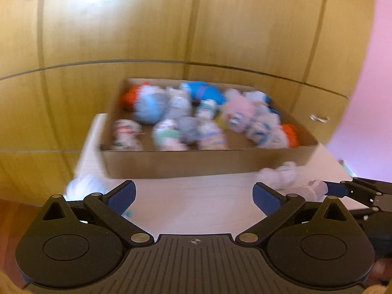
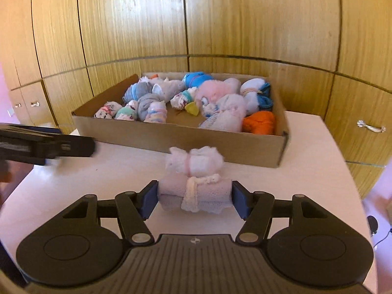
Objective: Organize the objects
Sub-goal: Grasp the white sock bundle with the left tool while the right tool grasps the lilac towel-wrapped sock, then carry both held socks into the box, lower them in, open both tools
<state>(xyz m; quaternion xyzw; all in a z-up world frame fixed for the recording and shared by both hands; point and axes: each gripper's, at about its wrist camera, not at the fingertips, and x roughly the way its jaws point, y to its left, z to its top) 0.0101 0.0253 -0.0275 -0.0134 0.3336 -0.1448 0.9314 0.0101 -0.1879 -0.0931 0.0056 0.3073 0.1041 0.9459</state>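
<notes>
A cardboard box (image 2: 196,138) (image 1: 186,164) full of several rolled sock bundles stands at the back of the white table (image 2: 98,171). My right gripper (image 2: 194,199) is shut on a pale pink rolled sock bundle (image 2: 203,194), low over the table. A white and pink bundle (image 2: 196,161) lies just beyond it, in front of the box. My left gripper (image 1: 193,196) is open and empty above the table in a blurred view. It shows as a dark shape (image 2: 49,144) at the left of the right wrist view. A white bundle (image 1: 85,186) lies by the left gripper's left finger.
Wooden cupboard doors (image 2: 245,24) rise behind the table, with a metal handle (image 2: 371,127) at the right. The right gripper (image 1: 360,191) reaches in from the right edge of the left wrist view, beside pale bundles (image 1: 279,175). Pink wall (image 1: 382,73) lies to the right.
</notes>
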